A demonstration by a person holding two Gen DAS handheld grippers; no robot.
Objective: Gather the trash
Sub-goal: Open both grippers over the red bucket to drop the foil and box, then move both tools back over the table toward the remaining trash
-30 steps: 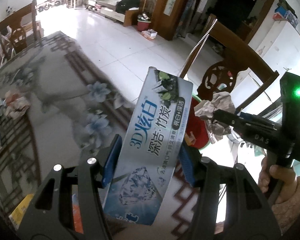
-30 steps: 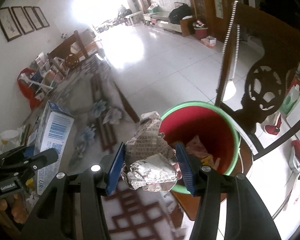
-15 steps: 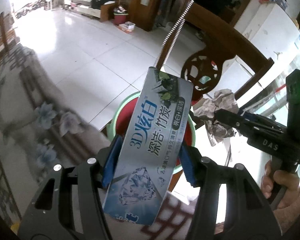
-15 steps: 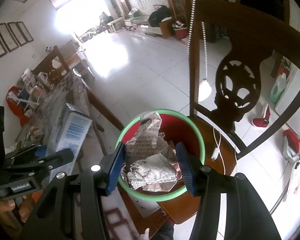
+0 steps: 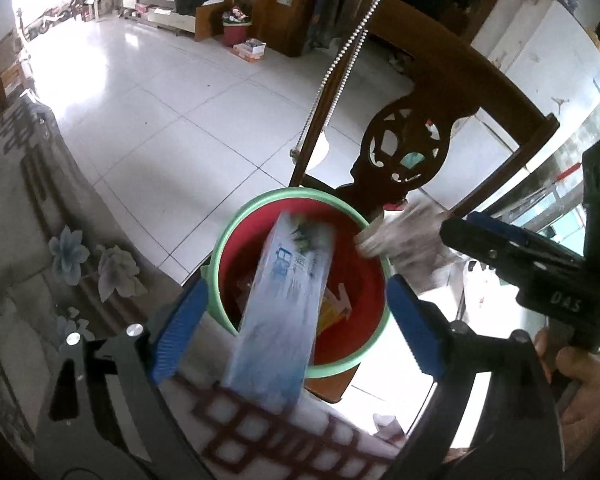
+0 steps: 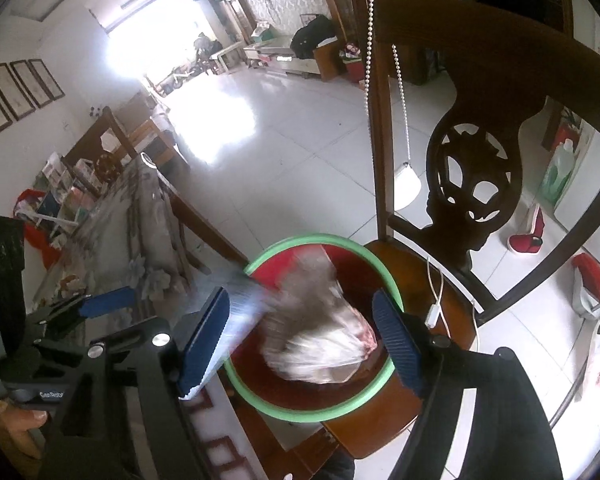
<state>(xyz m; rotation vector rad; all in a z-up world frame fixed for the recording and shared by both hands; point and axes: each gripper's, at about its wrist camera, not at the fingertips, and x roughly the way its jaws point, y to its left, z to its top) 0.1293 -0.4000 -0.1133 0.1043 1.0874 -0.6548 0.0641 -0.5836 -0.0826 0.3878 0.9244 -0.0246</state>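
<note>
A red bucket with a green rim (image 5: 228, 240) (image 6: 380, 264) stands on a wooden chair seat (image 6: 420, 280). My left gripper (image 5: 296, 292) hangs over it with its jaws opening. The blue-and-white toothpaste box (image 5: 284, 312) is loose between them, blurred, its far end dropping into the bucket. My right gripper (image 6: 300, 296) is also above the bucket and its jaws are opening. The crumpled paper wad (image 6: 320, 328) falls blurred between its pads, touching neither. Each view shows the other gripper from the side: the right gripper (image 5: 460, 236) and the left gripper (image 6: 100, 304).
The chair's carved back (image 5: 404, 152) rises just behind the bucket, with a bead chain (image 5: 340, 60) hanging on it. A table with a flowered cloth (image 5: 68, 264) lies to the left. A white cable (image 6: 436, 300) rests on the seat. White tiled floor (image 5: 160, 112) spreads beyond.
Both grippers moved from beside the table to over the bucket. Both jaws then spread, letting go of the toothpaste box and the paper wad, which now drop toward the bucket.
</note>
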